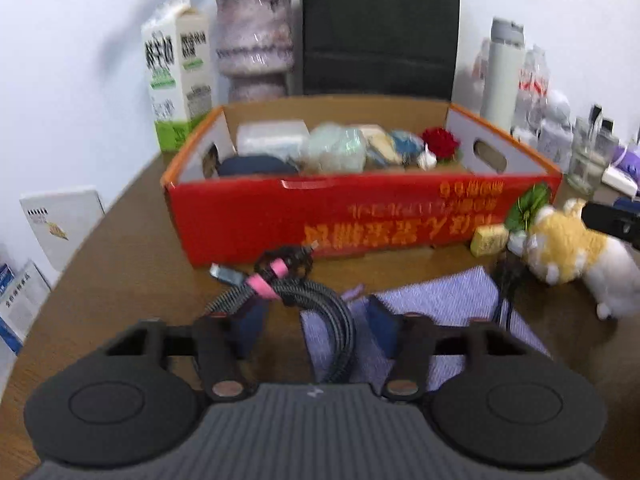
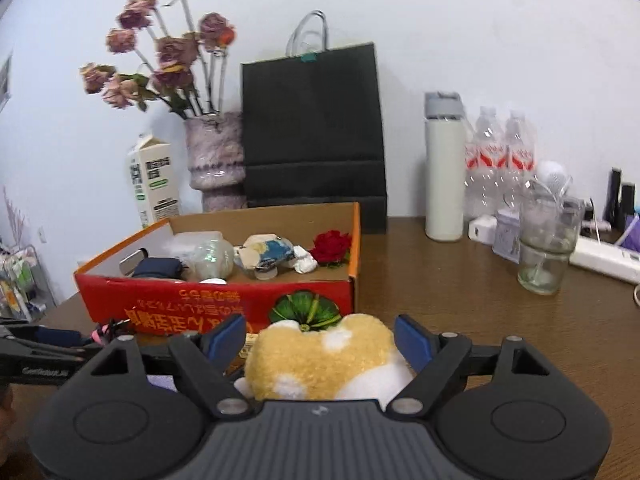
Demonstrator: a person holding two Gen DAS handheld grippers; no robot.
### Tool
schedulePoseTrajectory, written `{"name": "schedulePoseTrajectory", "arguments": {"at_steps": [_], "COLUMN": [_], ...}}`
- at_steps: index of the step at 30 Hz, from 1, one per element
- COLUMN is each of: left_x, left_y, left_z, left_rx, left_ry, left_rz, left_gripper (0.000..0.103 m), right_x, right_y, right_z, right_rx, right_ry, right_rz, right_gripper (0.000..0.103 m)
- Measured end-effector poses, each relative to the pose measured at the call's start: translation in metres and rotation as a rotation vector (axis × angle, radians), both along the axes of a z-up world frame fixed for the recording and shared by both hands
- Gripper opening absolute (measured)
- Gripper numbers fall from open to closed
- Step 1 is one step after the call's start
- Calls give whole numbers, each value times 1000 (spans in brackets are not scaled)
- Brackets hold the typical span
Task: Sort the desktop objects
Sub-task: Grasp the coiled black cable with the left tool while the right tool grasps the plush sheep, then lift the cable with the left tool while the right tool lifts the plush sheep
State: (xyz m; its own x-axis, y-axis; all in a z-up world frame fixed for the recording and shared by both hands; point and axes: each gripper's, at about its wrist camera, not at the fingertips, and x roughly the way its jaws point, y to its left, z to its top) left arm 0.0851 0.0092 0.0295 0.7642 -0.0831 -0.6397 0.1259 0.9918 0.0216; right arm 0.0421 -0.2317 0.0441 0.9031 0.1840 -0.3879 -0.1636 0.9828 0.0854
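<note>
Left gripper (image 1: 316,320): jaws spread, straddling a coiled braided cable (image 1: 308,300) bound with a pink tie (image 1: 266,280); the coil lies between the blue pads (image 1: 252,320) but neither pad visibly presses it, so it is not yet gripped. It rests partly on a lilac cloth (image 1: 440,300), near the front wall of the red cardboard box (image 1: 360,220). Right gripper (image 2: 320,340): jaws likewise wide apart, flanking a yellow-and-white plush dog (image 2: 320,360) that sits on the wooden desk (image 2: 480,320) just before the box (image 2: 220,300); contact with the pads (image 2: 412,340) cannot be confirmed. Risks, as judged: closing on a single loop of the cable could let the bundle sag or snag the cloth and drag it along; the soft plush may compress and slip from a shallow pinch; the two tools work close together — the left one shows at the left edge of the right view — so a collision is possible on lifting. The left view alone shows the cable, the cloth, a small yellow packet (image 1: 488,240) and the dog's white hindquarters (image 1: 580,240). The right view alone shows the dried flowers (image 2: 160,60) above the vase (image 2: 216,160), the whole black paper bag (image 2: 312,136), and the glass jar (image 2: 548,244) clearly — and the box's contents, among them a red rose (image 2: 332,246).
</note>
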Motion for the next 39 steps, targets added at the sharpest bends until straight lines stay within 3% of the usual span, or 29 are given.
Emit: {"name": "schedulePoseTrajectory", "arguments": {"at_steps": [2, 3, 7, 13, 17, 21, 27, 33, 35, 36, 39], "left_x": [-1, -1, -5, -6, -5, -3, -2, -4, -9, -12, -29], "left_y": [-1, -2, -4, 0, -5, -3, -4, -3, -1, 0, 3], "left_z": [-2, -1, 0, 5, 3, 3, 1, 3, 8, 13, 29], "left_rx": [-1, 0, 8, -9, 22, 6, -1, -3, -17, -21, -40], "left_ry": [8, 6, -17, -19, -18, -3, 13, -23, -47, -65, -137], "left_rz": [-6, -14, -5, 8, 9, 6, -5, 2, 21, 34, 56], "left_gripper": [36, 27, 19, 18, 18, 18, 26, 18, 16, 15, 11], "right_x": [1, 2, 1, 6, 7, 9, 0, -10, -5, -3, -6], "right_y": [2, 4, 2, -20, -25, -24, -24, -36, -38, -37, -36], "right_z": [-1, -1, 1, -2, -4, -5, -7, -14, -20, -23, -24], "right_rx": [-12, -17, -34, 18, 45, 46, 33, 51, 46, 39, 30], "right_ry": [6, 14, 22, 47, 47, 58, 58, 133, 186, 209, 195], "right_rz": [9, 9, 1, -62, -60, -55, -33, -42, -56, -56, -44], "right_gripper": [80, 80, 80, 81, 81, 81, 81, 81, 76, 61, 55]}}
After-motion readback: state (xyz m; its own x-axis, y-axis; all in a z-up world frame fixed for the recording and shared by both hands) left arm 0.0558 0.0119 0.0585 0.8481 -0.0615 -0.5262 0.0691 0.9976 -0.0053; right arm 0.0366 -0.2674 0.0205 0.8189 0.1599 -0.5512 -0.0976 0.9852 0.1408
